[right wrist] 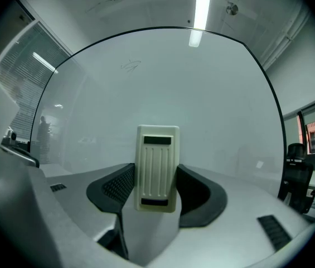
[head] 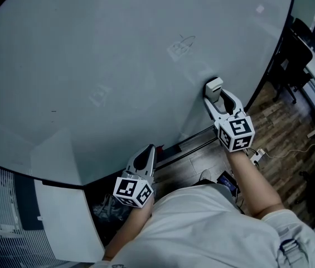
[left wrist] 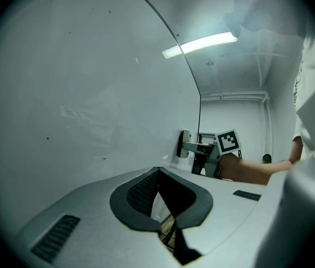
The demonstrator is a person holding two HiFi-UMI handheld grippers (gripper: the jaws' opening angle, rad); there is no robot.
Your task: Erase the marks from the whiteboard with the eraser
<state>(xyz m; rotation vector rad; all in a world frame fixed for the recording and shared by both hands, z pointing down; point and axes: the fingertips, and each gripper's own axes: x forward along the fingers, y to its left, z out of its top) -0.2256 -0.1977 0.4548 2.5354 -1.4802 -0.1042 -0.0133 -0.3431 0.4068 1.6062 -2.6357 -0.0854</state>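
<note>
The large whiteboard (head: 118, 49) fills most of the head view. A faint sketched mark (head: 182, 44) sits up and to the left of my right gripper (head: 215, 89), and a fainter trace (head: 98, 96) lies further left. The right gripper is shut on the cream ribbed eraser (head: 213, 85), held against the board's lower part. In the right gripper view the eraser (right wrist: 157, 169) stands upright between the dark pads (right wrist: 202, 197), with the mark (right wrist: 130, 66) above. My left gripper (head: 145, 158) hangs shut and empty by the board's bottom edge; its tips (left wrist: 158, 172) meet.
A dark rail (head: 193, 144) runs under the board's lower edge. Black office chairs (head: 294, 54) and a desk stand at the right on wooden floor (head: 280, 121), with a cable (head: 291, 152) across it. Window blinds (head: 1, 216) are at the lower left.
</note>
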